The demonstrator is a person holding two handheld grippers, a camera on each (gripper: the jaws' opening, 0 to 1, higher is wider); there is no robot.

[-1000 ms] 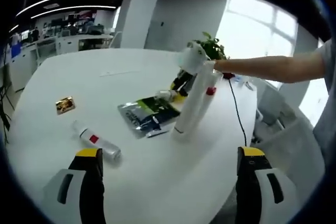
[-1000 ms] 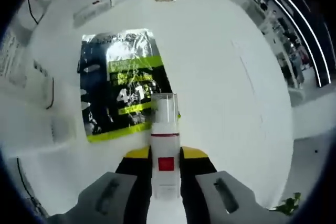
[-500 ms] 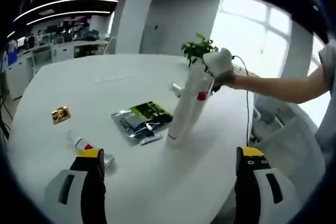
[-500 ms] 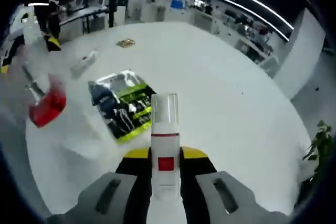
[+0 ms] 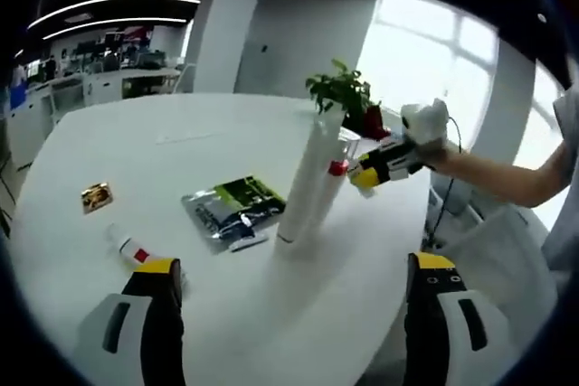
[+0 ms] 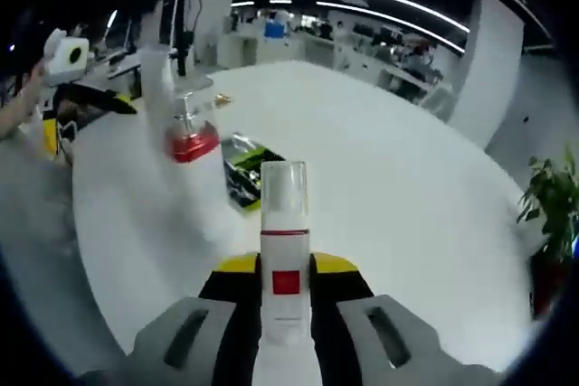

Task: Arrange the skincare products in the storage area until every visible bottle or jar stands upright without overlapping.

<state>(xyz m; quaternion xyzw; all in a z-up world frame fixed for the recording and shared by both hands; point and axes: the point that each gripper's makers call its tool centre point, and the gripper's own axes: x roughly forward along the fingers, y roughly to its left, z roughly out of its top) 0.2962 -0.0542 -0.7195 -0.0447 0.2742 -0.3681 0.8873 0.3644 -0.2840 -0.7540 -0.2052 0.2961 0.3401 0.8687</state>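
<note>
In the right gripper view, the right gripper [image 6: 286, 291] sits at the bottom centre, its yellow-tipped black jaws clamped on a slim white bottle [image 6: 285, 250] with a clear cylindrical cap, a thin red band and a small red square on its label. The bottle points straight up the frame. To its upper left stands a blurred pump bottle [image 6: 192, 178] with a red collar, and behind that a flat, glossy foil packet [image 6: 242, 174] printed in black and lime green lies on the smooth round white table [image 6: 398, 187].

In the left gripper view, the left gripper [image 5: 294, 314] has its two yellow-capped jaws well apart at the bottom corners, holding nothing. Near the middle of the frame a tall white tube [image 5: 306, 178] stands upright on the table, with the red-collared pump bottle just behind it. The foil packet lies flat to the tube's left. Further left, a small white bottle [image 5: 133, 249] with a red mark lies on its side, and a small golden sachet [image 5: 94, 195] rests near the table's left edge. A leafy potted plant [image 5: 342, 95] stands at the far side.
</note>
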